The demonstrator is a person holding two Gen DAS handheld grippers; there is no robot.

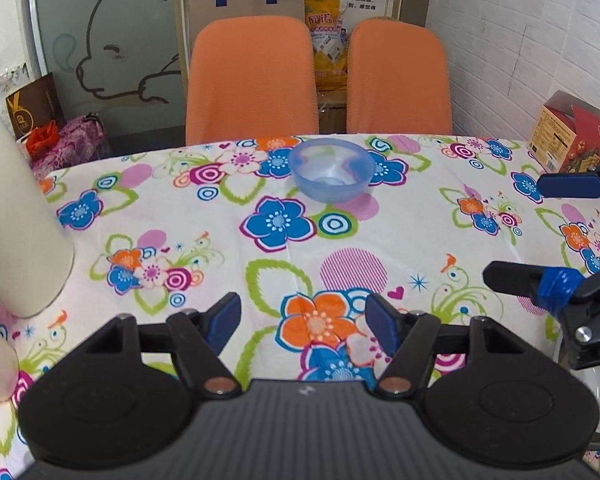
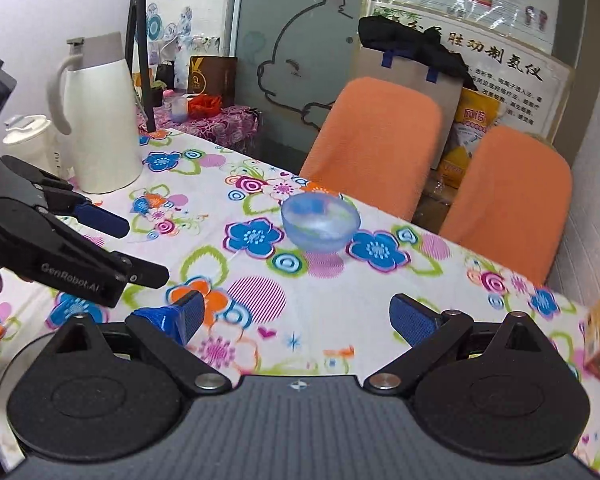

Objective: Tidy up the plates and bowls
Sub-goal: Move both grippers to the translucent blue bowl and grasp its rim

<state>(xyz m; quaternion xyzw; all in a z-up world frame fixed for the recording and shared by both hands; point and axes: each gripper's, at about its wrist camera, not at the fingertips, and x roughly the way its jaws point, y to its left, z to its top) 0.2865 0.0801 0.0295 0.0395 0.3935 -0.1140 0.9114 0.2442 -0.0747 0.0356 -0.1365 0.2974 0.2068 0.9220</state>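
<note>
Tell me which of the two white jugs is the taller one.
The big jug with the long curved handle and grey lid. The small kettle beside it, nearer the table's edge, reaches only about halfway up it.

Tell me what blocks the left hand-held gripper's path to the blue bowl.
Nothing visible does. Only bare flowered tablecloth lies between the open left hand-held gripper and the blue bowl; the white jug stands off left.

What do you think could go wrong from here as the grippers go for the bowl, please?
The blue bowl sits near the table's far edge, facing the orange chairs; a push from the open left gripper might slide it off. The open right gripper is close beside the left, so both reaching could collide. The loose floral tablecloth may bunch up.
</note>
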